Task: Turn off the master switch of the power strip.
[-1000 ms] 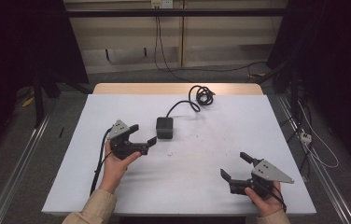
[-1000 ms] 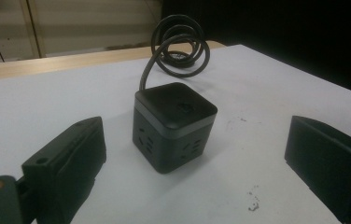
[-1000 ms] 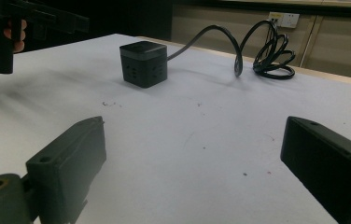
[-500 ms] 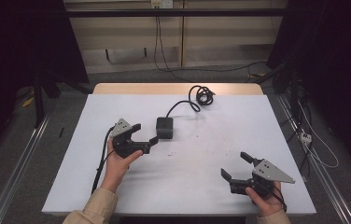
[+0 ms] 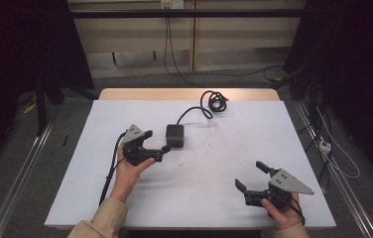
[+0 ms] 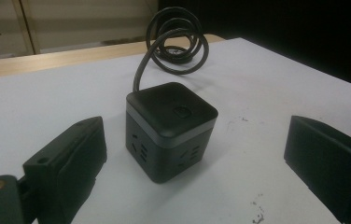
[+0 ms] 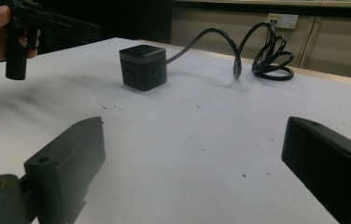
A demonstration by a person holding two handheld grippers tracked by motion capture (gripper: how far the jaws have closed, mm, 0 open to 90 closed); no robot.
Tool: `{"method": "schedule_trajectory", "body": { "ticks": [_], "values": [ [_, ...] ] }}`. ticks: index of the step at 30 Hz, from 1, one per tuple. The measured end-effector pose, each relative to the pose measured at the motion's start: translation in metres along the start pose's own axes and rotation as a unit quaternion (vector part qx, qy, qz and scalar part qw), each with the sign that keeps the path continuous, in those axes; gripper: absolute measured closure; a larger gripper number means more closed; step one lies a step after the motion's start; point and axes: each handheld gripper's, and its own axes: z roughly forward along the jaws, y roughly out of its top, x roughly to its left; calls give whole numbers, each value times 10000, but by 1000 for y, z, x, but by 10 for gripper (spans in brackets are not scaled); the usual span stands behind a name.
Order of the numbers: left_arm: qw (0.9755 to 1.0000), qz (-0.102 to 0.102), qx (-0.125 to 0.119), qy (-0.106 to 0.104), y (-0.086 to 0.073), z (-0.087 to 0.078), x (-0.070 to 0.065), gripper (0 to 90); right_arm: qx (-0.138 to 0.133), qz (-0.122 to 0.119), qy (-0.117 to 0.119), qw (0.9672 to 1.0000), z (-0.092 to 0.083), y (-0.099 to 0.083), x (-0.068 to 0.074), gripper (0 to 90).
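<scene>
Grippers number two, each held in one hand over the white table (image 5: 209, 198). One black cube socket (image 5: 175, 135) sits on the table a little toward eleven o'clock from its centre, and its single cable (image 5: 213, 101) runs off toward one o'clock into one loose coil near the far edge. The left gripper (image 5: 155, 145) hangs just beside the cube at its eight o'clock, jaws spread wide, not touching it. The right gripper (image 5: 253, 176) rests well apart at five o'clock, jaws also spread wide, holding nothing.
</scene>
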Motion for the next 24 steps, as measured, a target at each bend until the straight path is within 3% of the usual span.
{"method": "schedule_trajectory", "body": {
  "ticks": [10,24],
  "values": [
    [10000,-16,30,92,0,2,4,61,-11,-16,-8,10000,0,0,0,51],
    [9999,33,71,148,2,3,5,162,-18,-18,-1,10000,0,0,0,53]
  ]
}}
